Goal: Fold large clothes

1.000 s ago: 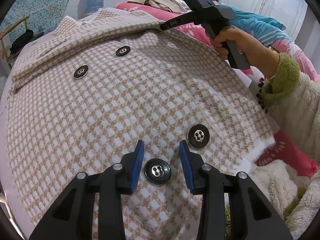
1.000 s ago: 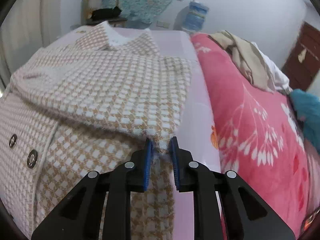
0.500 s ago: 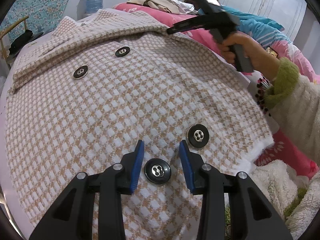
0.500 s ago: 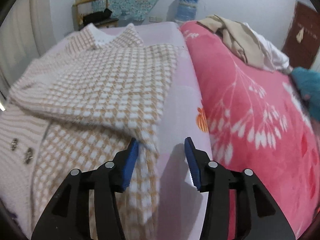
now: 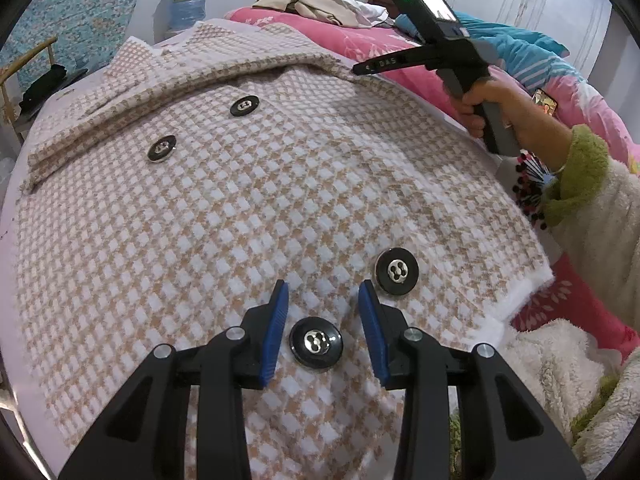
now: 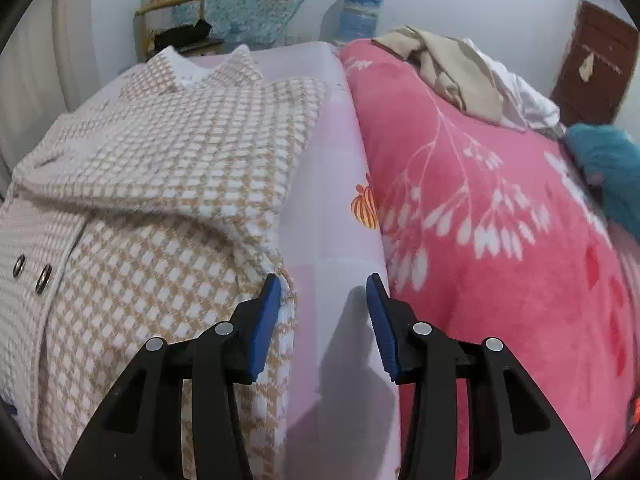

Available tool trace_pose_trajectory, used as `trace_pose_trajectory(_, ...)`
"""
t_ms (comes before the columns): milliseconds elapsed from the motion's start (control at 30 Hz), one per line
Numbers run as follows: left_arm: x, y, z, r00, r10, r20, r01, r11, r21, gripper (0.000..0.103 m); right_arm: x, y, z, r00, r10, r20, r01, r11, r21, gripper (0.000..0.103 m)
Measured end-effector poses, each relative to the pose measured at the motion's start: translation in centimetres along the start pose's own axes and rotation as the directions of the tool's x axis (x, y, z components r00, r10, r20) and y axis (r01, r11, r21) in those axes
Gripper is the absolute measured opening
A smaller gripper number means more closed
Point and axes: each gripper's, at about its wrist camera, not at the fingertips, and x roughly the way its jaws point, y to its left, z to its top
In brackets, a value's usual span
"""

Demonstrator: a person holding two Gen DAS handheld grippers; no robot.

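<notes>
1. Tongs first: left tongs (image 5: 323, 307) hover over the coat's lower front, jaws parted with a button (image 5: 316, 343) showing between them, pads pressing nothing. Right tongs (image 6: 323, 307) are closing, nothing between the pads; the sleeve's edge lies just beside the left pad, lilac sheet under the gap.
2. Bed (image 6: 332, 184): lilac sheet, a pink blanket (image 6: 500, 216) alongside, loose clothes piled at the far end.
3. Coat (image 5: 224, 216): checked tan and white, spread front-up across the sheet, collar far, hem near. One sleeve (image 6: 208, 168) is already folded across the chest.
4. Handling, as a guess: thick fuzzy knit, soft, heavy for cloth. Likely to sag and drag rather than slide; not fragile.
5. Hold: pinch a doubled edge, hem corner or side seam, both tongs well apart so the panel lifts evenly.
6. Buttons: hard and smooth; keep pads off them, a grip there would probably slip.
</notes>
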Motion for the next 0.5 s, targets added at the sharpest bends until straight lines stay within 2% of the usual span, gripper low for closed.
trace_pose_trajectory(67, -1.6, 0.4, 0.5, 0.999, 0.032, 0.031, -0.032, 0.999, 0.007, 0.036, -1.6, -0.3, 0.8, 0.999, 0.036, 0.007, -0.036, 0.999, 0.006, 0.042)
trace_pose_trajectory(133, -3.4, 1.4, 1.4, 0.994, 0.075, 0.076, -0.076, 0.997, 0.013, 0.036, -2.9, -1.0, 1.8, 0.997, 0.069, 0.045, -0.070, 0.997, 0.024, 0.053)
trace_pose_trajectory(233, -5.7, 4.4, 4.3, 0.979, 0.159, 0.127, -0.158, 0.987, -0.017, 0.036, -3.0, -2.3, 3.9, 0.984, 0.159, 0.086, -0.167, 0.982, 0.091, 0.060)
trace_pose_trajectory(400, -5.1, 13.3, 10.1, 0.949, 0.267, 0.168, -0.233, 0.952, -0.199, 0.036, 1.2, -3.8, 7.8, 0.960, 0.266, 0.088, -0.279, 0.935, 0.217, 0.060)
trace_pose_trajectory(500, -2.8, 19.7, 12.8, 0.947, 0.284, 0.150, -0.223, 0.917, -0.330, 0.036, 4.8, -4.4, 9.7, 0.947, 0.316, 0.066, -0.321, 0.903, 0.287, 0.060)
